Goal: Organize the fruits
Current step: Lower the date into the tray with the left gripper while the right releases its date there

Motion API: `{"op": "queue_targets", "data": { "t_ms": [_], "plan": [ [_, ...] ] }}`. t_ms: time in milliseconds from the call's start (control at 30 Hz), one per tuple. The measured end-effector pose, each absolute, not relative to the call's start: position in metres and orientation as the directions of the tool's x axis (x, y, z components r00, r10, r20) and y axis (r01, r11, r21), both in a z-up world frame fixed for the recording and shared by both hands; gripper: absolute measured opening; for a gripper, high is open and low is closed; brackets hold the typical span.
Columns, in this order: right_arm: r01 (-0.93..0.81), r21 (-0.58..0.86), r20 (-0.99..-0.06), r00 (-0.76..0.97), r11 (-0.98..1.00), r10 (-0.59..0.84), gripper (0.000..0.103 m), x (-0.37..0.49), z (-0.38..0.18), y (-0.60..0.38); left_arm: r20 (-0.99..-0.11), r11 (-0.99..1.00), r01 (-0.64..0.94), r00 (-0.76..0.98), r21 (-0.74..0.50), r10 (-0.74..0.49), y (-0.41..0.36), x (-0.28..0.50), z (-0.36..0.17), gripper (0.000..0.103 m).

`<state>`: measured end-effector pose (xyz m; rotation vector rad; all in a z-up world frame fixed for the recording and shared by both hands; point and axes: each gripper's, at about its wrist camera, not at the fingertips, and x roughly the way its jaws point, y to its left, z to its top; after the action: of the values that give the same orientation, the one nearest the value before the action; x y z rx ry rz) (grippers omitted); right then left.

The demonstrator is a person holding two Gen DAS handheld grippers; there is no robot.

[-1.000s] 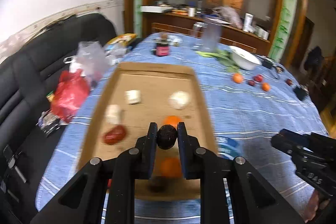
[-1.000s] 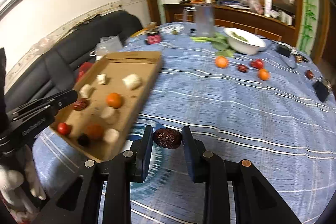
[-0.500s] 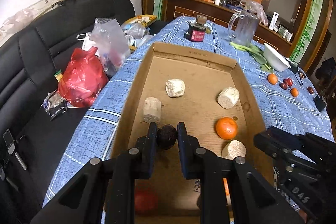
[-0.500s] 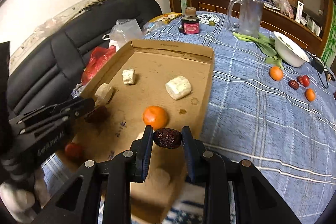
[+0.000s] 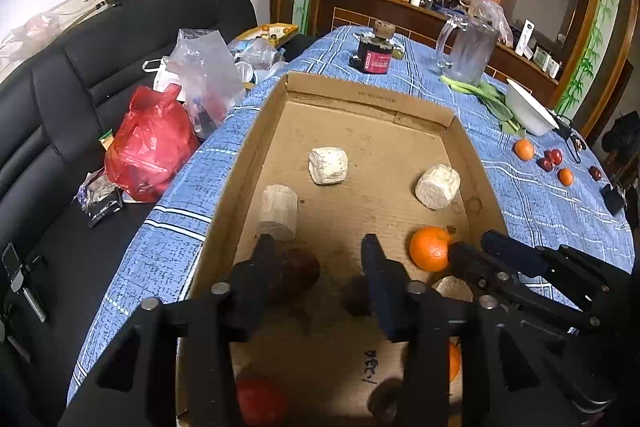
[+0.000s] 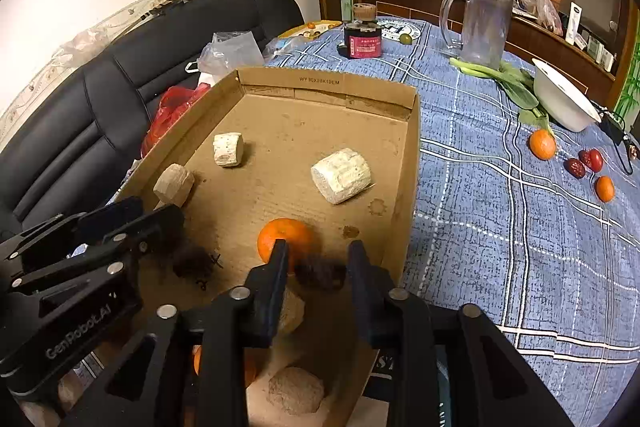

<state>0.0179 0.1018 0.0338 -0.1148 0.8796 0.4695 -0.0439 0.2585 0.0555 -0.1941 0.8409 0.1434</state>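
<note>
A shallow cardboard box [image 5: 368, 95] [image 6: 320, 81] lies on the blue checked tablecloth. It holds an orange [image 5: 430, 249] [image 6: 284, 237], several pale chunks [image 5: 328, 165] and a red fruit [image 5: 260, 401]. My left gripper [image 5: 320, 263] hangs low over the box floor and its jaws are opening. A dark round fruit [image 5: 298, 271] [image 6: 192, 261] is blurred against the left finger, clear of the other. My right gripper [image 6: 320, 261] is beside the orange, its jaws also opening. A wrinkled dark red date [image 6: 320, 273] is loose between them.
More fruit lies on the cloth at the right: an orange [image 6: 542, 145], red dates [image 6: 576, 167] and a small orange [image 6: 604, 189]. A white bowl [image 6: 560, 103], greens, a glass pitcher [image 6: 484, 27] and a dark jar [image 6: 362, 35] stand farther back. A black sofa with a red bag [image 5: 148, 143] is left.
Both grippers came in over the box and sank toward its floor. Both pairs of jaws, shut on their fruits before, have parted, and the dark fruit and the date have come loose.
</note>
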Motion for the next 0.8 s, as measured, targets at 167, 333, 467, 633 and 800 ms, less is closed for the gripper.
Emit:
{"op": "queue_targets", "data": {
  "t_ms": [167, 333, 467, 633, 800],
  "plan": [
    [-0.442, 0.120, -0.753, 0.543, 0.889, 0.372, 0.042, 0.015, 0.037, 0.098, -0.730, 0.970, -0.211, 0.681, -0.118, 0.059, 0.256, -0.052, 0.065, 0.056],
    [-0.433, 0.146, -0.734, 0.556, 0.889, 0.391, 0.042, 0.006, 0.046, 0.087, -0.690, 0.964, -0.253, 0.712, -0.080, 0.130, 0.251, -0.068, 0.078, 0.066],
    [-0.418, 0.161, -0.716, 0.574, 0.894, 0.397, 0.042, -0.007, 0.054, 0.075, -0.616, 0.940, -0.340, 0.742, -0.005, 0.265, 0.244, -0.088, 0.094, 0.081],
    [-0.404, 0.164, -0.705, 0.591, 0.900, 0.394, 0.045, -0.025, 0.059, 0.062, -0.474, 0.864, -0.497, 0.744, 0.075, 0.470, 0.231, -0.120, 0.120, 0.103],
    [-0.401, 0.167, -0.697, 0.598, 0.901, 0.396, 0.045, -0.043, 0.061, 0.052, -0.441, 0.809, -0.584, 0.711, 0.061, 0.547, 0.226, -0.141, 0.129, 0.103]
  ]
}}
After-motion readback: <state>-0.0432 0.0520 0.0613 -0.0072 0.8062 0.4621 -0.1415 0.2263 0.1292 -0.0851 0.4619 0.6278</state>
